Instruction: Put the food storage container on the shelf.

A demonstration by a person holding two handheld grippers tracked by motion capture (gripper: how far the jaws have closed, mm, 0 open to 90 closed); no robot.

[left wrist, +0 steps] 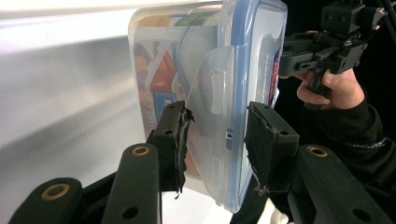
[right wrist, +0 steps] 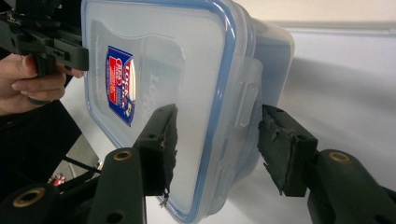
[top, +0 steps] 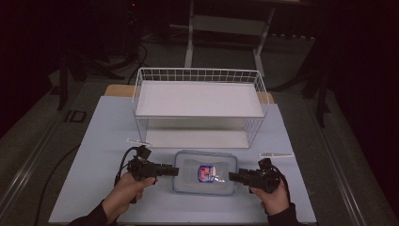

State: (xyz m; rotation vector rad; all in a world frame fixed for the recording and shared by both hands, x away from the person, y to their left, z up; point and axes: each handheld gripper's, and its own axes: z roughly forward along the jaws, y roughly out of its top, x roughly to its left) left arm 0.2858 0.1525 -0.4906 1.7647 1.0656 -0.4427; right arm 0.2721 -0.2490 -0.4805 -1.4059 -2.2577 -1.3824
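**Two tongs flank one clear lidded box**

One box [top: 204, 173] lies flat on the pale blue surface [top: 103, 136], just in front of the one white wire basket [top: 200, 106]. There are two tongs, one in each of the person's two hands. Two small pale strips lie on the surface: one [top: 137, 141] off the box's far left corner, one [top: 276, 154] off its far right corner.

The left hand [top: 127, 190] comes up from the near edge and holds the left tongs [top: 175, 170] level, pointing at the box's left end. In the left gripper view its jaws stand apart on either side of the box's rim and side clasp [left wrist: 215, 88], with a gap showing at each pad; they are not closed on it.

The right hand [top: 273, 195] mirrors this, pointing the right tongs [top: 231, 176] at the box's right end. In the right gripper view its jaws are likewise spread, one over the lid, the other beyond the clasp [right wrist: 246, 100]; neither pad presses the plastic.

The box is see-through plastic with rounded corners. Its clear lid [right wrist: 177, 93] has a blue seal round the edge and carries a red and blue label [right wrist: 120, 84]. Through the wall, in the left gripper view, colourful printed contents [left wrist: 156, 81] show.
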